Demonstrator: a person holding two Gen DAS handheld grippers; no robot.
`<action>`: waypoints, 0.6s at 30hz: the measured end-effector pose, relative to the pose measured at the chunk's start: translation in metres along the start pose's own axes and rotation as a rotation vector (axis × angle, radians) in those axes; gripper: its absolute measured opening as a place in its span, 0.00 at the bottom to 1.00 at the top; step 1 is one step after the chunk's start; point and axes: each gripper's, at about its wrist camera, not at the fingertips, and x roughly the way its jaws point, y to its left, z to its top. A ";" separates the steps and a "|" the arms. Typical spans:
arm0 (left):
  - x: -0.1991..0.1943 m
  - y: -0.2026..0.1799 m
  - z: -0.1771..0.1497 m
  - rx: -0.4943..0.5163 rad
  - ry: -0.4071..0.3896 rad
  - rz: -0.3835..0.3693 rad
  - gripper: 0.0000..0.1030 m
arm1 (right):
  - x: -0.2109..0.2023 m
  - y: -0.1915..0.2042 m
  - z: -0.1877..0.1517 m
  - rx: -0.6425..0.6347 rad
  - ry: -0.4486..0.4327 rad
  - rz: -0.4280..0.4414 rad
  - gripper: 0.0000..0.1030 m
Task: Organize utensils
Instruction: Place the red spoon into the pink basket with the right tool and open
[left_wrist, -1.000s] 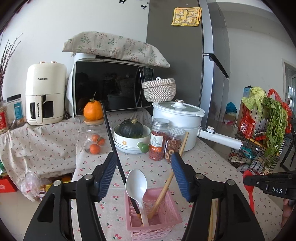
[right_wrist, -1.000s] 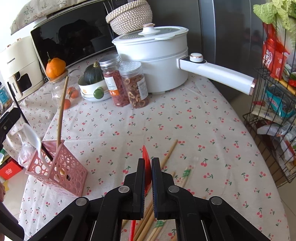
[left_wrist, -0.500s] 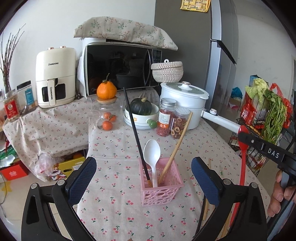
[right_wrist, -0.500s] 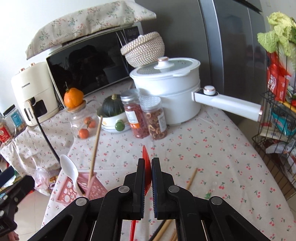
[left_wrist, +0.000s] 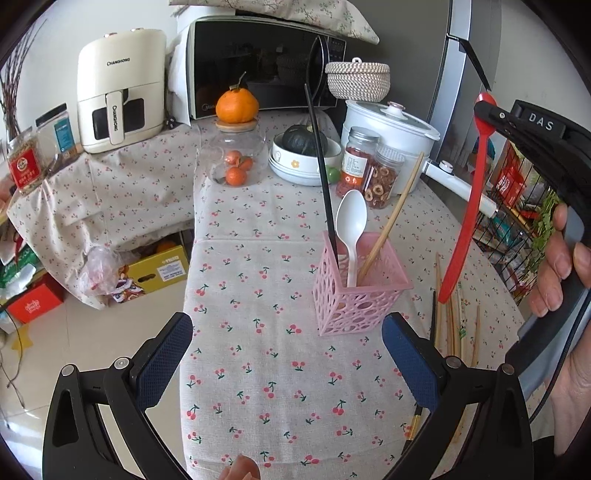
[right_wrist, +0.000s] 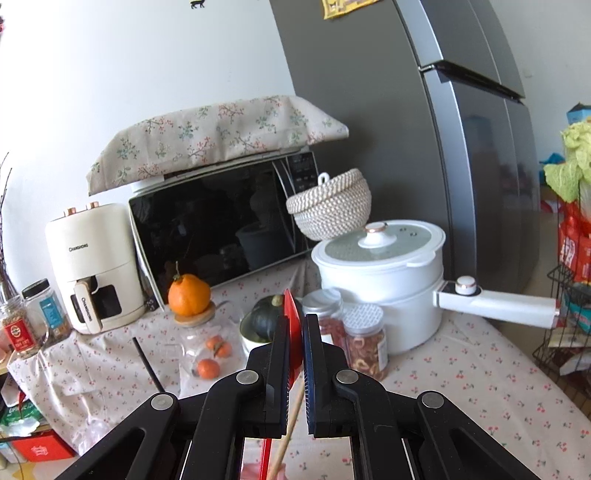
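Note:
A pink perforated basket (left_wrist: 360, 286) stands on the cherry-print tablecloth and holds a white spoon (left_wrist: 352, 221), a black chopstick (left_wrist: 321, 166) and a wooden chopstick (left_wrist: 393, 218). My left gripper (left_wrist: 288, 354) is open and empty, just in front of the basket. My right gripper (right_wrist: 294, 332) is shut on a red spoon (right_wrist: 291, 328). In the left wrist view the red spoon (left_wrist: 467, 218) hangs handle-down from the right gripper, above and to the right of the basket. Several loose chopsticks (left_wrist: 452, 317) lie on the cloth right of the basket.
Behind the basket stand two jars (left_wrist: 369, 170), a bowl with a dark squash (left_wrist: 304, 147), a glass jar with oranges (left_wrist: 236, 158), a white pot (left_wrist: 391, 125), a microwave (left_wrist: 258, 62) and an air fryer (left_wrist: 118, 88). A wire rack (left_wrist: 517, 206) stands right of the table.
My right gripper has lifted the red spoon high off the table and tilted up. My left gripper has pulled back from the basket and opened wider.

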 end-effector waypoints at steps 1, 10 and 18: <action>0.002 0.001 0.000 -0.001 0.009 0.001 1.00 | 0.003 0.002 0.000 0.004 -0.013 -0.011 0.05; 0.015 0.006 0.001 -0.004 0.054 0.007 1.00 | 0.033 0.005 -0.018 0.022 -0.047 -0.120 0.05; 0.019 0.005 0.004 -0.003 0.057 0.004 1.00 | 0.041 0.013 -0.035 -0.035 -0.044 -0.152 0.06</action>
